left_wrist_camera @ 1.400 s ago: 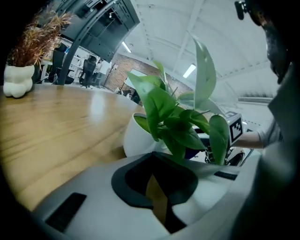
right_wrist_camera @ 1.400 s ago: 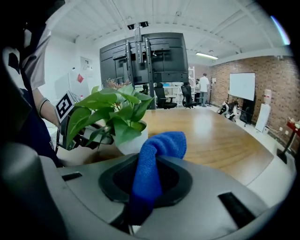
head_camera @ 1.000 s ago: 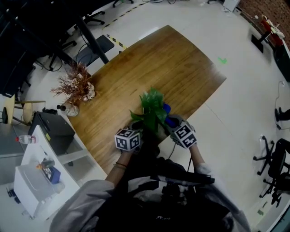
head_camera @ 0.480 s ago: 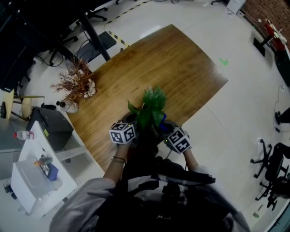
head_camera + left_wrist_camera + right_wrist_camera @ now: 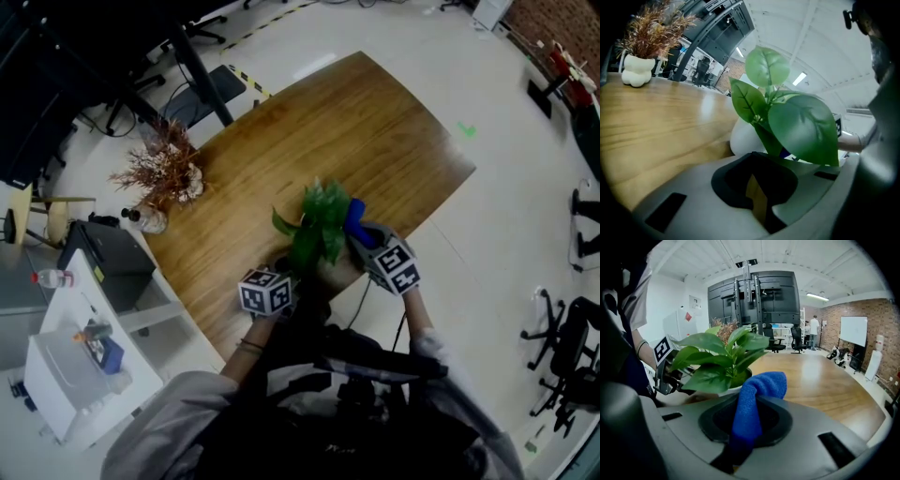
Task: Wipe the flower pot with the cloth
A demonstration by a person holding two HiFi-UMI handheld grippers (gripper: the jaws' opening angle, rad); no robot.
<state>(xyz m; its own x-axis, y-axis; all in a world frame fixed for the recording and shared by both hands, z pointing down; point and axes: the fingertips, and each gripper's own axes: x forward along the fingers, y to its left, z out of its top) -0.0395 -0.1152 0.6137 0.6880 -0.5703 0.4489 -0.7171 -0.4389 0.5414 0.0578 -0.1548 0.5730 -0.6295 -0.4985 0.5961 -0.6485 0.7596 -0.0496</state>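
- A vase of dried brown flowers [image 5: 161, 173] stands at the far left edge of the wooden desk [image 5: 356, 122], well apart from everything else.
- The left gripper [image 5: 754, 199] sits low at the desk's near edge. Its jaws are drawn close together on nothing, with only a thin tan sliver showing between them.
- The white flower pot [image 5: 743, 138] stands on the desk just ahead of those jaws, between the two grippers. Its green leaves [image 5: 319, 225] spread over it and hide it in the head view.
- The blue cloth [image 5: 757, 399] rises in a folded hump just beside the pot's rim. Whether it touches the pot cannot be told.
- The right gripper [image 5: 738, 451] has its jaws clamped on the cloth's lower end.
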